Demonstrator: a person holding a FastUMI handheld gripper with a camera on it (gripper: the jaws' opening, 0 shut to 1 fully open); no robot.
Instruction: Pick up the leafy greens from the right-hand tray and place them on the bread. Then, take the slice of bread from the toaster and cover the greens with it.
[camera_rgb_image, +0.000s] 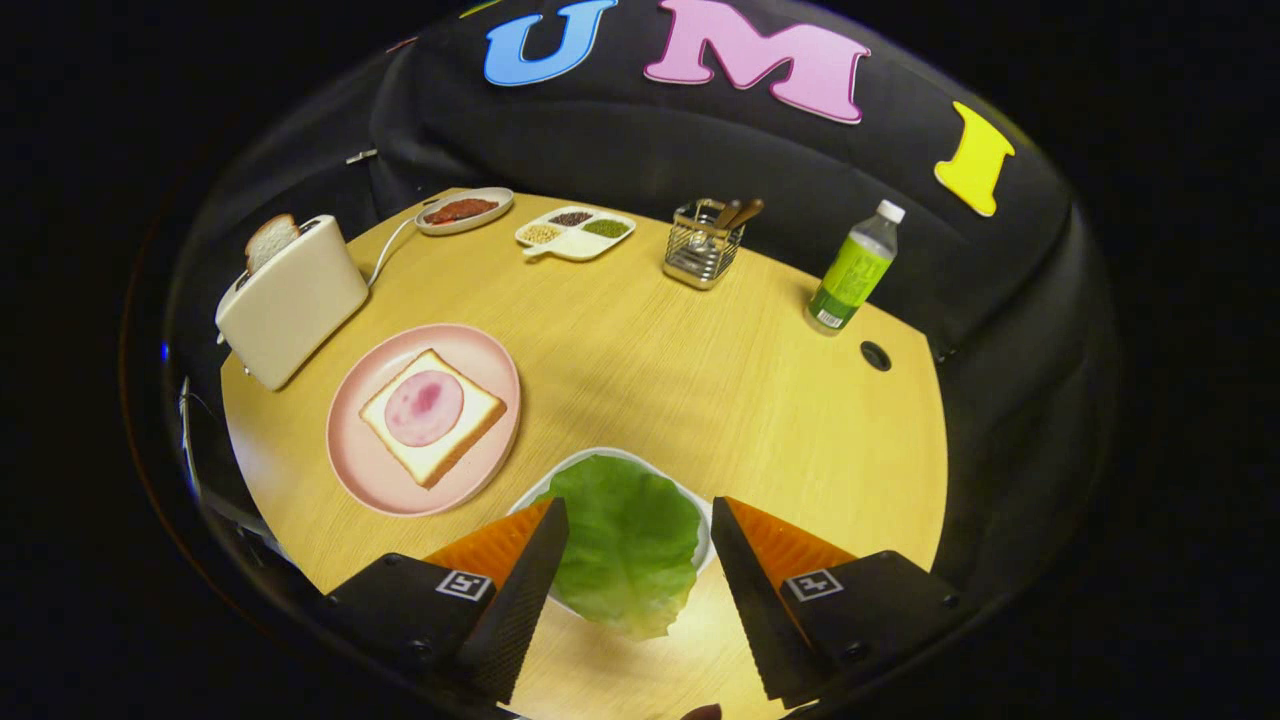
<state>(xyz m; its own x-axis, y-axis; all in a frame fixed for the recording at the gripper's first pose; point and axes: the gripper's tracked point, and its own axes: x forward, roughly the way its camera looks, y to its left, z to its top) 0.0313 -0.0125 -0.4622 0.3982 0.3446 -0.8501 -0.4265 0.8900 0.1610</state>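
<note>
The jaws of the gripper (640, 520) stand spread apart, gripping nothing, with the greens (625, 540) lying directly between them on their tray (700, 500), the bread (432, 415) far-left.

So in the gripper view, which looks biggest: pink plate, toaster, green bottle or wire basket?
1. Pink plate
2. Toaster
3. Green bottle and wire basket: too alike to rank.
Distance from the camera differs, so true sizes are unsure. The open tongs straddle the lettuce leaf.

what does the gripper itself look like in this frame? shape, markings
The gripper has two wedge-shaped fingers tapering to points, with ribbed inner faces. Each sits on a black angular block carrying a square black-and-white tag, with small screws near the edges. No cables visible. The fingers stand open either side of the greens.
</note>
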